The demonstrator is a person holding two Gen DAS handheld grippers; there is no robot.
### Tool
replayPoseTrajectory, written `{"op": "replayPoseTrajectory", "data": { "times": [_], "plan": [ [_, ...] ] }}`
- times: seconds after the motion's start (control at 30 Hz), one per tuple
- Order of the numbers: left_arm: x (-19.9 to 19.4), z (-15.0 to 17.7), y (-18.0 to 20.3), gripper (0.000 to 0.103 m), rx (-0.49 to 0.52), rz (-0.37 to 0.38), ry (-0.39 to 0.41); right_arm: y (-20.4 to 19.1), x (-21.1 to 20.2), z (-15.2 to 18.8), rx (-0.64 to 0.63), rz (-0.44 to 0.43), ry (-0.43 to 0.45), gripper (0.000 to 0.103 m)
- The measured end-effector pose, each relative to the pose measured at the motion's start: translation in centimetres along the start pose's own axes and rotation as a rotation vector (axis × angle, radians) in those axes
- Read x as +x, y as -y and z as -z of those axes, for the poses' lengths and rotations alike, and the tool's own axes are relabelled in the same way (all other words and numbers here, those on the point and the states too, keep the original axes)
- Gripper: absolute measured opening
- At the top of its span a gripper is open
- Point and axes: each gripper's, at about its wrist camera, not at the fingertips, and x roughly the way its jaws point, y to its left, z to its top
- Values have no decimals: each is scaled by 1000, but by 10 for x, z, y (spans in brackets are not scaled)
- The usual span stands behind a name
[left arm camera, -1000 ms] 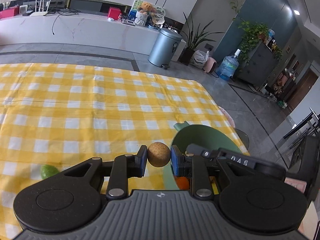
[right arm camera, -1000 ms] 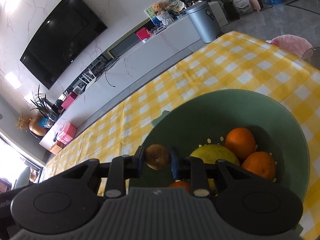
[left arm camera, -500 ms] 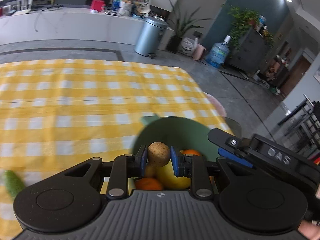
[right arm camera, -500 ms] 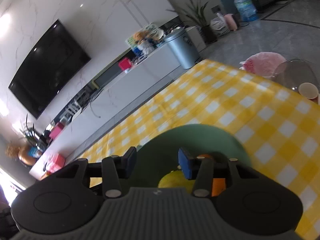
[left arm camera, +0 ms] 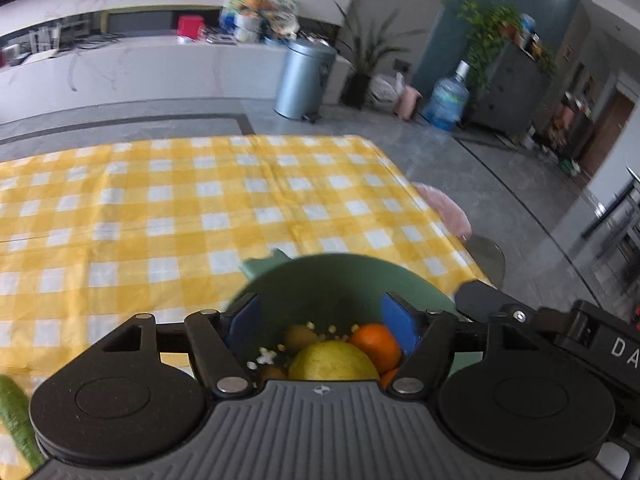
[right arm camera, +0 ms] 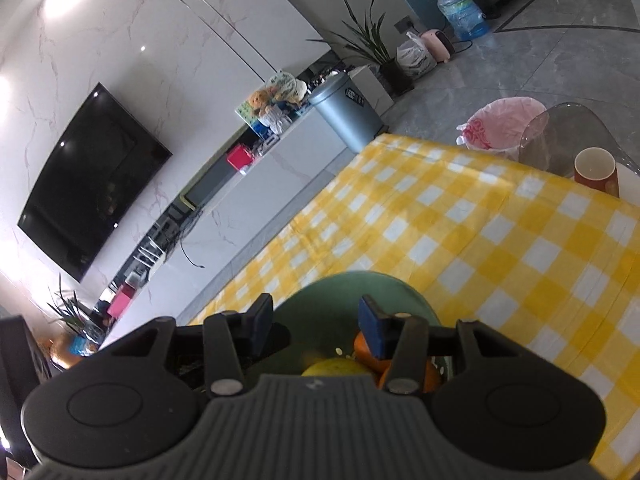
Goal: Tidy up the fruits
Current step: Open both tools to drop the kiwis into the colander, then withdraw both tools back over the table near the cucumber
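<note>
The left gripper (left arm camera: 324,322), its jaws having just been opening, is hanging empty over the green bowl (left arm camera: 340,276) holding the fruits (left arm camera: 334,362), while the right gripper (right arm camera: 314,326) is also hovering parted and empty.

My bowl (left arm camera: 344,276) sits low centre on the tablecloth (left arm camera: 168,216), fruit inside. Cucumber (left arm camera: 16,420) lies bottom left. Bin (left arm camera: 304,76) stands up top, behind.

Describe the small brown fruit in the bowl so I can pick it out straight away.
On the yellow checked tablecloth stands a green bowl, straight ahead of the open left gripper. Inside, behind the big yellow-green fruit and left of the orange, lies the brown fruit. It is the smallest, dullest piece there.
</note>
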Motion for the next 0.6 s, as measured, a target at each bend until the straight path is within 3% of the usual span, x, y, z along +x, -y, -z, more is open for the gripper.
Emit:
{"op": "replayPoseTrajectory", "data": {
  "times": [0.17,0.33,0.6],
  "plan": [
    [-32,-3,-17,82,-48,-37,12,-5,-1,2,-22,-10,-14,46],
    [-63,-1,-37,82,-56,-131,9,-21,-3,12,-108,-46,-44,46],
    [-99,19,-66,82,-81,-145,-47,-57,-17,36,-253,-75,-97,47]
  ]
}}
